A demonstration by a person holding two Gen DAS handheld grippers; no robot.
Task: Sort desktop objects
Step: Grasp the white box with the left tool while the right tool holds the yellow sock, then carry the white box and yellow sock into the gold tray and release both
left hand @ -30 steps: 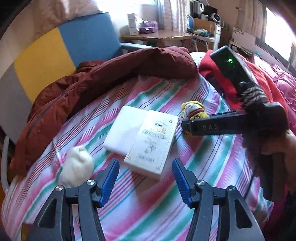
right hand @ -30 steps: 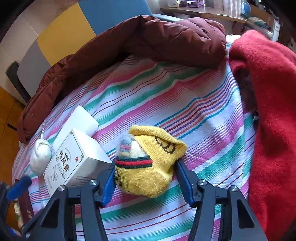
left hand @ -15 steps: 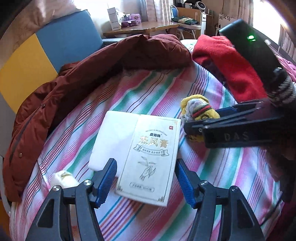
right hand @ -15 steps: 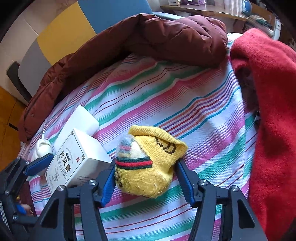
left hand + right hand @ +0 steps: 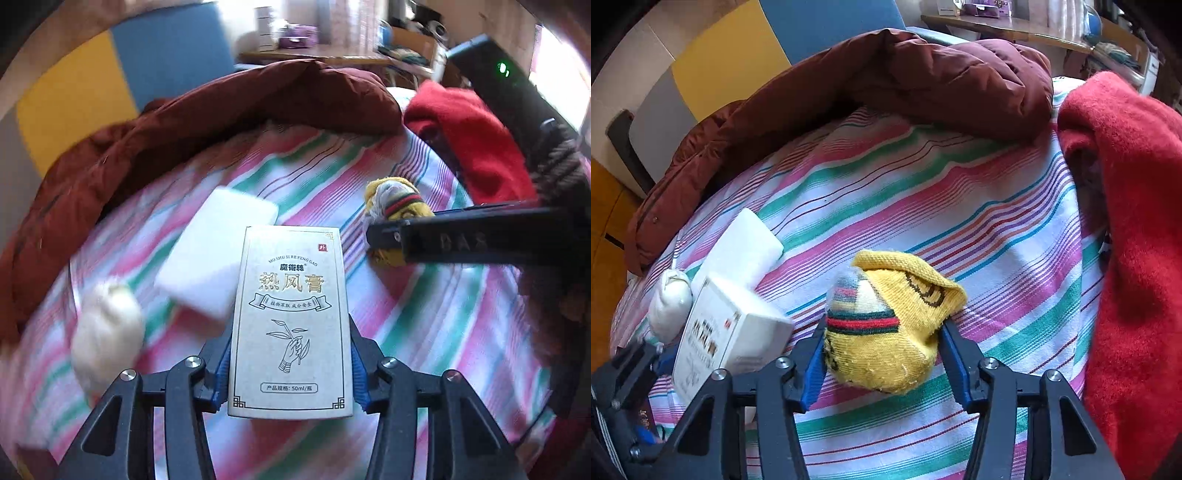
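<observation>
In the left wrist view, the left gripper (image 5: 290, 373) fills the bottom of the frame, and its jaws have just been closing; the blue pads now press on both long sides of the printed carton (image 5: 290, 321), which stands at lower centre with its face toward the camera. Just behind the carton's left edge lies a plain white box (image 5: 218, 254) on the striped sheet (image 5: 424, 332). At lower left sits a small white bundle (image 5: 107, 332), blurred. At right centre the right gripper (image 5: 384, 240) reaches in from the right edge, its tips at a rolled yellow sock (image 5: 397, 205).

In the right wrist view, the right gripper (image 5: 886, 360) is at bottom centre, its jaws having just been closing, and its blue pads pinch the yellow sock (image 5: 886, 325) from both sides at the middle of the frame. To the lower left the printed carton (image 5: 727, 336) is tilted up off the sheet in the left gripper (image 5: 661, 360), with the white bundle (image 5: 670, 306) and the white box (image 5: 742, 251) just behind it.

Farther back a dark red padded jacket (image 5: 886, 85) curves across the upper frame, and a red blanket (image 5: 1137, 240) fills the right edge
</observation>
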